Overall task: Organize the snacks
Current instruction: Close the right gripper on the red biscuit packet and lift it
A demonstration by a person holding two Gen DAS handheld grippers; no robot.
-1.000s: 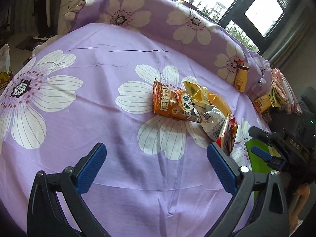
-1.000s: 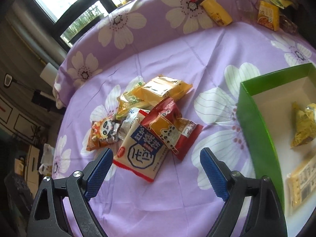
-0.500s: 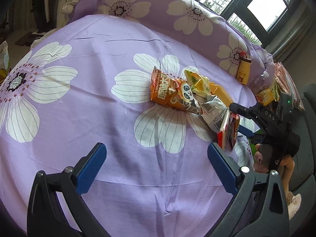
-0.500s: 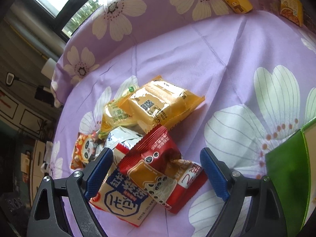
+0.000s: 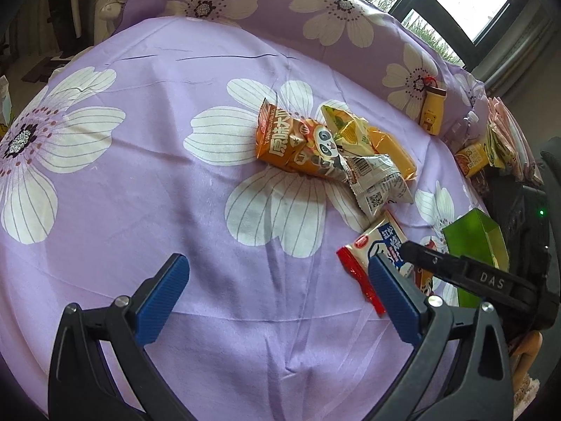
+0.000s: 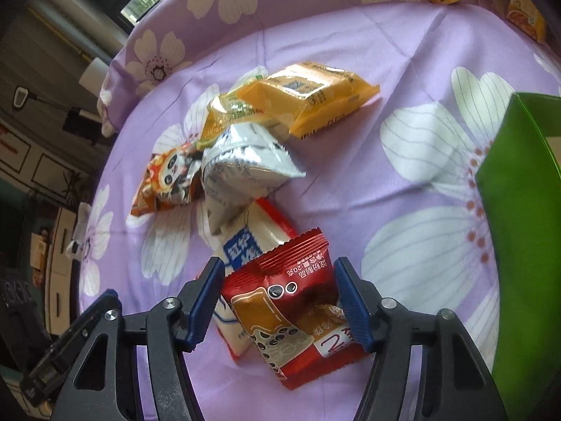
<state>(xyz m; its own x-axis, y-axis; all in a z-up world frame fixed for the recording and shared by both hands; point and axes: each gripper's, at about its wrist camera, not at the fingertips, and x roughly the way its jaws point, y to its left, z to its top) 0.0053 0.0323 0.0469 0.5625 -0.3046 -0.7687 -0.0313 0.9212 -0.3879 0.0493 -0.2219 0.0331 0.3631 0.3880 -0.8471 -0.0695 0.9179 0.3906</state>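
Note:
A red snack packet (image 6: 291,308) lies on the purple flowered cloth (image 6: 350,182), partly over a white-and-blue packet (image 6: 242,245). My right gripper (image 6: 278,263) has its jaws closing on the red packet, with both blue pads at its sides. Behind it are a silver-white packet (image 6: 242,165), an orange panda packet (image 6: 168,179) and a yellow packet (image 6: 308,94). The green box (image 6: 519,210) stands to the right. My left gripper (image 5: 277,263) hangs open over bare cloth, with the panda packet (image 5: 294,140) well ahead. The white-and-blue packet (image 5: 382,242) is at its right finger.
A yellow bottle (image 5: 433,112) leans on the raised cushion edge at the back. An orange carton (image 5: 473,156) and a stack of packets (image 5: 505,137) sit at the far right. The green box (image 5: 473,235) is near the cloth's right edge. Windows lie behind.
My right gripper has dropped onto the red packet and its jaws have narrowed around it. The left gripper has barely moved and stays open.

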